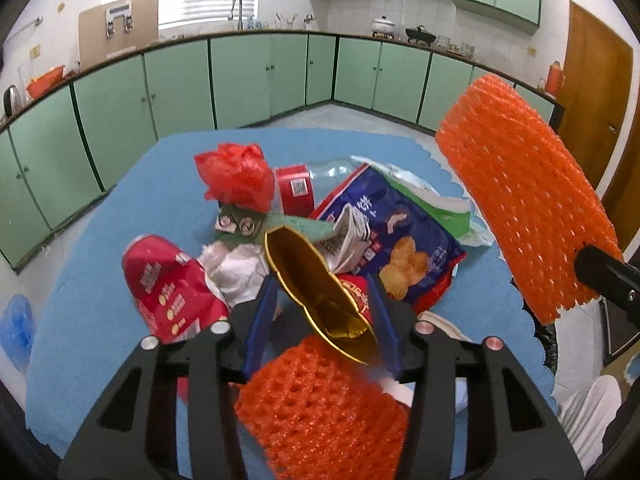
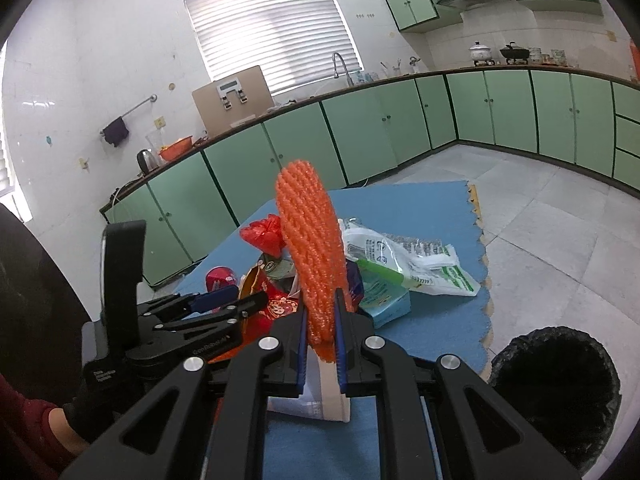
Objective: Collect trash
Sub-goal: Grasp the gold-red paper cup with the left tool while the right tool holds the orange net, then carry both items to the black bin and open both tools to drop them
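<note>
Trash pile mid-table, bin off the table's right edge.

From left wrist: foam net [image 1: 524, 196] at 2 o'clock, clamped in right gripper [image 2: 322, 344]; gold-lined wrapper [image 1: 316, 292] dead centre between left gripper [image 1: 320, 308] fingers, second foam net [image 1: 324, 404] at 6 below it. Crumpled bag [image 1: 236, 176] at 11, snack bag [image 1: 400, 248] at 1. From right wrist: trash bin [image 2: 556, 396] at 4, beside table [image 2: 440, 320].

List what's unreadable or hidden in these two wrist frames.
- Trash bin interior: right wrist view, just black liner, contents unseen.
- Second orange foam net: left wrist view, blurred, partly covered by left gripper.
- Clear bottle: left wrist view, mostly hidden behind blue snack bag.
</note>
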{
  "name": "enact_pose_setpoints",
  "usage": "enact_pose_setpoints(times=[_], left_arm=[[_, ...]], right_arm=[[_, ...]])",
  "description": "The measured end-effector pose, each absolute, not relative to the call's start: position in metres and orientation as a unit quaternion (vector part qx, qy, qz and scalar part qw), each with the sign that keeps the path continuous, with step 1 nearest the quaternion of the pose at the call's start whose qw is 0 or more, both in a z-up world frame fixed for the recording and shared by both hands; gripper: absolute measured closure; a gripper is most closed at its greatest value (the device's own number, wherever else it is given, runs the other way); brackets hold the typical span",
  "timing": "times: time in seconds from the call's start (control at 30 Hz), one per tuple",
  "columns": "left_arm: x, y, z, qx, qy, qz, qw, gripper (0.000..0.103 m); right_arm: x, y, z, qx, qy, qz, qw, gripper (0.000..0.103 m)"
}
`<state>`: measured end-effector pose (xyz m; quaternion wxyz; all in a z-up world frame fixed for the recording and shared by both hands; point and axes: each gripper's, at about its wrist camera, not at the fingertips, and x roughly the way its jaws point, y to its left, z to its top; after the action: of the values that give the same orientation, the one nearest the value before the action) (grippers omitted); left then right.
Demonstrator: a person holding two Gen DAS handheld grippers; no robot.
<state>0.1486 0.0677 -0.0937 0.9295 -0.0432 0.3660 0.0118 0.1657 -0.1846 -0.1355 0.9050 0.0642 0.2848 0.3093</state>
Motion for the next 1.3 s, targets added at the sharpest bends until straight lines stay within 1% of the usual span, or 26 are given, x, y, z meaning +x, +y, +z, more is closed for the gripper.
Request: enact_pose_setpoints(times=[0.03, 0.1, 0.13, 0.17, 0.2, 0.23, 0.33, 0.57, 0.73, 0.87, 1.1, 1.3], left_arm=[[0.151, 0.069, -0.096, -0.045, 0.37, 0.01, 0.928, 0.056], [0.153, 0.071, -0.098, -0.048, 0.373, 0.008, 0.927, 0.061], [0.154, 0.072, -0.099, -0.053, 0.373, 0.006, 0.926, 0.068], [0.154, 0.074, -0.099, -0.06, 0.373, 0.0, 0.926, 0.077], [0.154, 0.076, -0.098, -0.067, 0.372, -0.004, 0.926, 0.082], [0.154, 0.079, -0.097, -0.072, 0.369, -0.006, 0.927, 0.084], [0.15, 0.085, -0.089, -0.076, 0.351, -0.006, 0.933, 0.088], [0.141, 0.094, -0.062, -0.079, 0.304, -0.003, 0.949, 0.091], [0.128, 0.089, -0.039, -0.076, 0.268, -0.006, 0.96, 0.091], [0.124, 0.079, -0.026, -0.075, 0.255, -0.021, 0.964, 0.091], [0.119, 0.038, -0.007, -0.066, 0.238, -0.076, 0.966, 0.092], [0.125, -0.017, -0.015, -0.053, 0.247, -0.134, 0.958, 0.092]], right_arm=[[0.166, -0.184, -0.135, 0.064, 0.286, 0.309, 0.905, 0.092], [0.165, -0.183, -0.135, 0.061, 0.286, 0.309, 0.905, 0.092], [0.165, -0.183, -0.134, 0.06, 0.286, 0.308, 0.905, 0.092], [0.165, -0.184, -0.134, 0.06, 0.286, 0.308, 0.905, 0.092], [0.165, -0.184, -0.133, 0.06, 0.286, 0.307, 0.906, 0.092], [0.164, -0.184, -0.132, 0.06, 0.285, 0.307, 0.906, 0.092], [0.162, -0.182, -0.129, 0.056, 0.282, 0.309, 0.906, 0.092], [0.154, -0.177, -0.12, 0.05, 0.267, 0.315, 0.909, 0.092], [0.148, -0.18, -0.108, 0.053, 0.251, 0.312, 0.915, 0.092], [0.142, -0.185, -0.098, 0.051, 0.239, 0.305, 0.92, 0.092], [0.127, -0.216, -0.084, 0.053, 0.221, 0.268, 0.936, 0.092], [0.117, -0.264, -0.092, 0.065, 0.23, 0.206, 0.949, 0.092]])
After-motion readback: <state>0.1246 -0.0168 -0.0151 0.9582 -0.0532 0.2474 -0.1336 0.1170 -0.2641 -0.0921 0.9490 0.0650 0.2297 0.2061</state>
